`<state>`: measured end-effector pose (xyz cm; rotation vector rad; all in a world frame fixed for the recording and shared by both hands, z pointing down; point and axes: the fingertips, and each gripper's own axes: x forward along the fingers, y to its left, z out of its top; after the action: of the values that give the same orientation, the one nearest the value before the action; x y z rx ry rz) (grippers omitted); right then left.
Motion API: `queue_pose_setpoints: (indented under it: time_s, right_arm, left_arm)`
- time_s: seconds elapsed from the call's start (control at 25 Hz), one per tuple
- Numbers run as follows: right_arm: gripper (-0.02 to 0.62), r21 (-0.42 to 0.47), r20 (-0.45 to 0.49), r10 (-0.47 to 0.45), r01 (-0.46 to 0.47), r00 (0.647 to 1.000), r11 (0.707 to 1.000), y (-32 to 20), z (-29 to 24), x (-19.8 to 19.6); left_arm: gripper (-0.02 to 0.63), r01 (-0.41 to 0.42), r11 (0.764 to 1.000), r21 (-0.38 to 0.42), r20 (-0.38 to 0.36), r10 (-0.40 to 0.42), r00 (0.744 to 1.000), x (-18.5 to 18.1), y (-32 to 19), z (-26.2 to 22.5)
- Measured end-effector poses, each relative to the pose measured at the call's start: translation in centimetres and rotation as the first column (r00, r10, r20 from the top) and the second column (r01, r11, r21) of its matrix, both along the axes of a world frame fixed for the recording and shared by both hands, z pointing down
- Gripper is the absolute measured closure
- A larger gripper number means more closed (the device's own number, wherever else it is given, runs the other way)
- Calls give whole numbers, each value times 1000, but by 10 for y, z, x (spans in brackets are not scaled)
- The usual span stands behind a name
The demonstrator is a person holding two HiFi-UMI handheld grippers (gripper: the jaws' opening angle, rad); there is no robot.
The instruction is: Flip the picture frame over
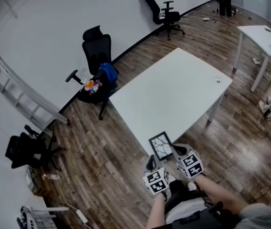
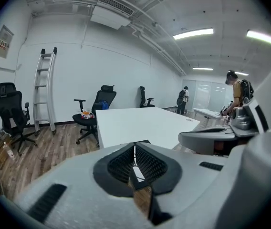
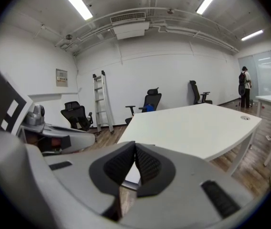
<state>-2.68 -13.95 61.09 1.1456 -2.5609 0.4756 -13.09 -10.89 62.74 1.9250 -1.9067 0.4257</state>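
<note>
**White worktop, dark frame, shut jaws**

We see the picture frame (image 1: 161,147) lying flat at the near corner of the white worktop (image 1: 173,94), close to the edge. It is right in front of us, so both tools can get to it.

Our left gripper (image 1: 150,162) is by the near corner of the frame. Our right gripper (image 1: 179,150) is just beside the frame's right side. We cannot tell if either one touches it.

Both pairs of jaws are closed and hold nothing. In each gripper view the black pads meet at the tip. We think a closed tip is thin, so it could slide under an edge and lift it. To pinch the frame, the jaws would have to open first. The frame is not yet flipped.

Some things are hard to see. The frame shows white with dark crooked lines, like twigs or cracks. We think that is the picture side, but it is too small to be sure. In the left gripper view only a dark bit of the frame peeks over the jaws. Our arms are cut off at the bottom of the head view.
</note>
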Motion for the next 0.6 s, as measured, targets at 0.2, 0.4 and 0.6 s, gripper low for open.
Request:
queue_pose_setpoints:
  time_s: [0.2,0.4,0.6]
  right_arm:
    - [591,-24,-30,31,-31,999,999,-20,14,-10]
    - [591,-66,-67,67,-71,996,995,-35,36,-13]
    - [589,-104,-98,76,-86,992,991,-44,50,-26]
  left_arm:
    - [604,-38,998,-52,-18,38,999,-10,-23,12]
    - [604,-72,991,-116,-50,66,997,-19,-33,35]
    - [603,-132,979,-157,-82,121,989,-23,-42,51]
